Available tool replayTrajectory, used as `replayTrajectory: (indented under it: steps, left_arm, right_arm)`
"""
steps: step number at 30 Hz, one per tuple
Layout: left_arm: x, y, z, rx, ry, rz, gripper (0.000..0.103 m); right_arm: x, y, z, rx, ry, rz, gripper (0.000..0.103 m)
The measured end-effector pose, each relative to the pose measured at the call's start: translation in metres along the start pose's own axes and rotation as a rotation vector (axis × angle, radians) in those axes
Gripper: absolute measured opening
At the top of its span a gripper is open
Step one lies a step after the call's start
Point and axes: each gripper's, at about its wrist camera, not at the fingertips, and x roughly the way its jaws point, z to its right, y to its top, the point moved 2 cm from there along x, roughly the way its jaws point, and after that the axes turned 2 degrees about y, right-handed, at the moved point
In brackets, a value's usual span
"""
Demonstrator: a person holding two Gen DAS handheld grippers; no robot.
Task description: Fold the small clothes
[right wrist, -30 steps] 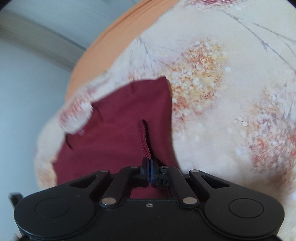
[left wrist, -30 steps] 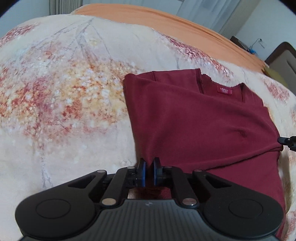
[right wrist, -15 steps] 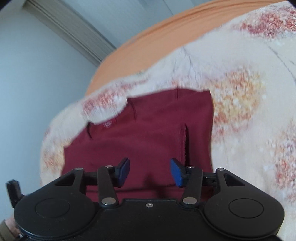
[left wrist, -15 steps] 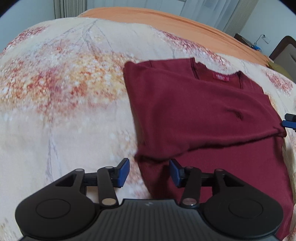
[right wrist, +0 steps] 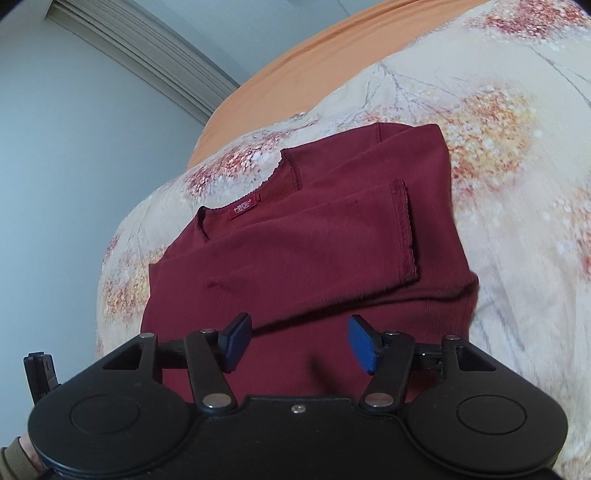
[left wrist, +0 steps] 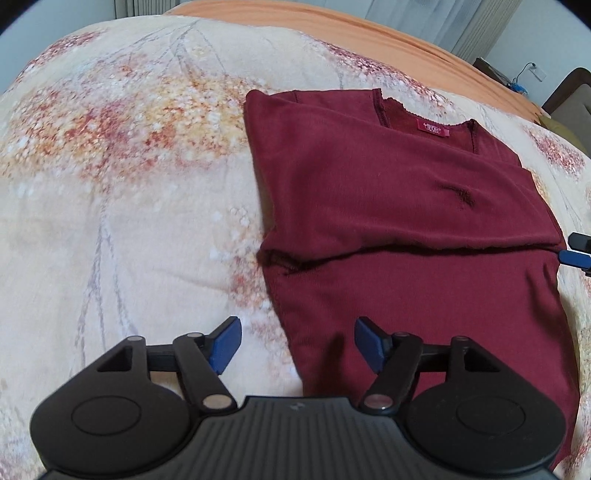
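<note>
A dark red long-sleeved top (left wrist: 388, 206) (right wrist: 314, 254) lies flat on the flowered blanket, its sleeves folded across the body and its neck label facing up. My left gripper (left wrist: 297, 345) hovers above the top's lower left edge; its jaws are opening and nothing is between them. My right gripper (right wrist: 299, 341) hangs over the lower body of the top, jaws likewise opening with no cloth pinched. The right gripper's blue fingertips (left wrist: 576, 254) show at the right edge of the left wrist view, beside the folded sleeve's end.
The cream blanket with red and orange flowers (left wrist: 129, 166) covers the bed all around the top. An orange sheet (left wrist: 332, 22) lies at the far side. A dark chair (left wrist: 569, 96) stands beyond the bed. Pale wall and curtain (right wrist: 92, 92) rise behind.
Both grippers were shut on the red fabric a second ago; both have let go, spread their jaws and drawn back and up. The folded sleeve now rests flat.
</note>
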Motion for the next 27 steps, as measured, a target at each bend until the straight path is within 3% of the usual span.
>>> replayTrajectory:
  steps: [6, 9, 14, 16, 17, 20, 22, 24, 27]
  left_arm:
    - [-0.010, -0.019, 0.002, -0.017, 0.007, 0.008, 0.073]
    - [-0.021, -0.024, 0.007, -0.022, 0.001, 0.050, 0.073]
    - [-0.033, 0.004, 0.028, -0.001, -0.017, 0.171, 0.075]
    - [-0.030, 0.018, 0.035, -0.009, -0.034, 0.194, 0.082]
    - [-0.025, 0.021, 0.038, -0.018, -0.036, 0.180, 0.082]
    - [-0.018, 0.015, 0.048, -0.026, -0.030, 0.129, 0.082]
    - [-0.022, -0.002, 0.054, -0.001, -0.027, 0.121, 0.082]
    - [-0.027, -0.026, 0.055, 0.008, -0.025, 0.099, 0.083]
    - [-0.031, -0.072, 0.050, -0.030, -0.025, 0.027, 0.083]
  right_arm:
    - [-0.014, -0.021, -0.002, 0.003, -0.007, -0.003, 0.064]
    - [-0.017, -0.024, -0.010, -0.056, -0.042, 0.013, 0.064]
    - [-0.011, 0.008, -0.017, -0.108, -0.075, 0.149, 0.064]
    - [-0.001, 0.026, -0.009, -0.089, -0.084, 0.166, 0.066]
    - [0.007, 0.031, -0.004, -0.100, -0.110, 0.140, 0.071]
    - [0.014, 0.037, 0.014, -0.144, -0.319, 0.077, 0.061]
    - [-0.007, 0.029, 0.018, -0.137, -0.270, 0.118, 0.065]
    - [-0.031, 0.011, 0.025, -0.106, -0.208, 0.123, 0.077]
    - [-0.062, -0.032, 0.034, -0.077, -0.181, 0.064, 0.077]
